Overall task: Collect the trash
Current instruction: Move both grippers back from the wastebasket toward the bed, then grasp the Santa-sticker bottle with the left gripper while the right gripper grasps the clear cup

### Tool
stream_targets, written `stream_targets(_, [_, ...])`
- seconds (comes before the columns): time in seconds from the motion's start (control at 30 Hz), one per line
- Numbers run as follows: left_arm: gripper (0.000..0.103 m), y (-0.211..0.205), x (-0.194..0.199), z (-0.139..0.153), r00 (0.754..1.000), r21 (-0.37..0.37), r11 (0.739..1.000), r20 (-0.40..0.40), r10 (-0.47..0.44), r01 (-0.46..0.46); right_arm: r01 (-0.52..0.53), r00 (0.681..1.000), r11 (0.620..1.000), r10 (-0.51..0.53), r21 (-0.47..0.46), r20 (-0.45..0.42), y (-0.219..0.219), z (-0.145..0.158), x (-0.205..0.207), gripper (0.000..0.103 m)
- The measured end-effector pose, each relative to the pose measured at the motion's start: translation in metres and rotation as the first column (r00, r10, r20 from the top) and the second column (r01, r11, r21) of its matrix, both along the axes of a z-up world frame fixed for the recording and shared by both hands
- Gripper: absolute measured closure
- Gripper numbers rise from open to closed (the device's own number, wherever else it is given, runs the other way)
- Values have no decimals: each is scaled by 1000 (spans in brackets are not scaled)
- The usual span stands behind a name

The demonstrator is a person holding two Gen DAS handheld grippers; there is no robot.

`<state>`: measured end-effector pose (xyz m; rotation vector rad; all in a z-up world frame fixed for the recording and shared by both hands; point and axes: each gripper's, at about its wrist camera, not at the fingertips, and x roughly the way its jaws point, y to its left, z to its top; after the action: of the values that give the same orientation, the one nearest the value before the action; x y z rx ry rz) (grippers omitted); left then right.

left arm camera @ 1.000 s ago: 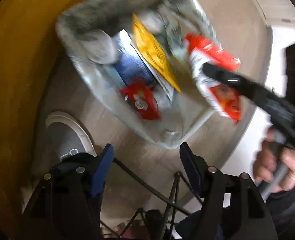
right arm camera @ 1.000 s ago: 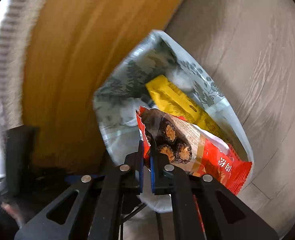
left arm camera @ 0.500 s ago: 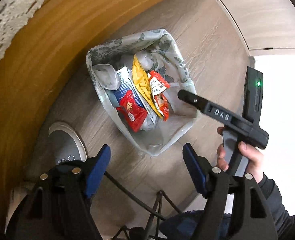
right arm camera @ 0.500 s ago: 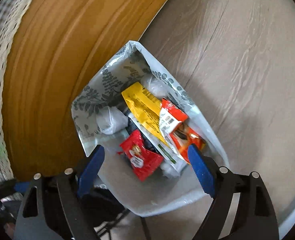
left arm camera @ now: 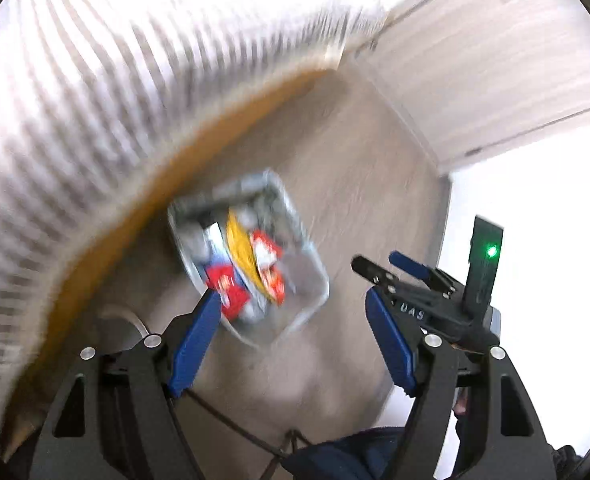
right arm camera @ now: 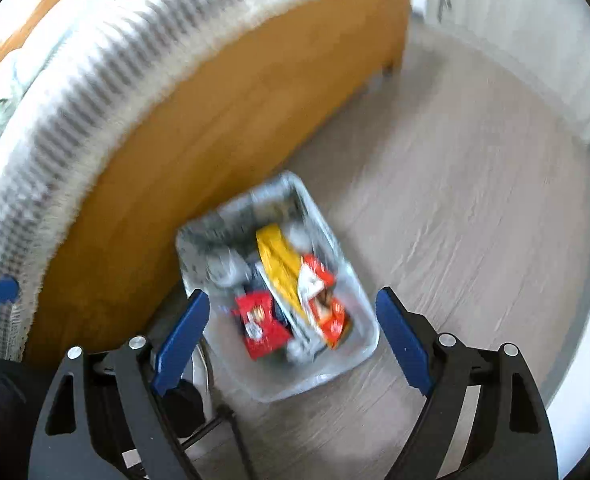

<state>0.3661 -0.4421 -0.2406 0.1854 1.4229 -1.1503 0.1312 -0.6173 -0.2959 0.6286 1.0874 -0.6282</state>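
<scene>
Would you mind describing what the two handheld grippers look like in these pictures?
Both are matte black frames with triangular cut-outs and silver screws, and each finger carries a blue pad. The left gripper fills its own camera's view; the right gripper likewise. Seen from the left camera, the right gripper bears white "DAS" lettering and a black upright part with a green light. A dark sleeve shows below it.

You are looking at matt black plastic arms on the right tongs (right arm camera: 289,320), with blue pads and bright metal screw heads; the left tongs (left arm camera: 291,340) are built the same. The trash bin (right arm camera: 355,276) below looks lined with thin, glossy, translucent plastic film printed with grey leaves. The wrappers (right arm camera: 291,276) in it are shiny foil-like plastic, red, yellow and orange. The floor (right arm camera: 475,220) shows pale, matt wood-grain planks. The bed frame (right arm camera: 215,140) is smooth, orange-toned wood, and the bedding (right arm camera: 107,60) over it looks like ribbed cloth.
</scene>
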Motion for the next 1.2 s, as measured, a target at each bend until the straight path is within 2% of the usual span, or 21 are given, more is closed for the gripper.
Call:
stream_targets(0.03, [31,16,8,24,999,-48,998,39,29,-27,-13,1000,1000,13,-25,14,3,11,5,21])
stream_targets(0.17, [25,70,39,82,980,-171,978,140,142,-118,-67,992,990,80,-126,100,22,70,35,21])
stream_targets(0.23, [24,102,60,102,961,-207,963,181,210,-171,-93,983,983,116,-159,143,32,95,53,21])
stream_targets(0.3, [23,135,85,119,926,-211,948,243,288,-239,-128,970,973,164,-193,180,46,114,78,21])
stream_targets(0.43, [18,194,130,128,846,-156,926,377,377,-343,-200,942,956,248,-215,225,72,141,124,21])
stream_targets(0.5, [18,228,159,126,815,-145,898,379,438,-415,-243,925,946,292,-214,241,87,148,150,21])
stream_targets(0.63, [18,283,219,118,732,-116,831,418,538,-544,-331,891,913,385,-239,239,117,150,199,21])
stream_targets(0.7, [18,301,253,114,683,-116,798,454,572,-591,-372,873,895,427,-246,237,131,150,224,21])
stream_targets(0.8, [18,299,305,107,648,-106,787,506,569,-608,-413,850,879,466,-238,245,140,146,253,21])
stream_targets(0.87, [18,279,348,99,645,-42,789,550,531,-614,-430,841,874,479,-227,251,147,145,274,21])
stream_targets(0.97, [18,248,388,89,668,1,815,574,474,-579,-443,829,870,489,-216,270,153,146,294,21])
stream_targets(1.07, [18,221,416,81,670,85,822,630,393,-562,-474,809,858,514,-200,286,158,146,318,21])
stream_targets(1.1, [18,214,424,80,684,99,829,623,380,-551,-491,798,849,528,-194,291,159,145,328,21])
stream_targets(1.2, [18,196,449,68,761,172,846,550,343,-505,-542,769,819,574,-188,281,157,143,371,21])
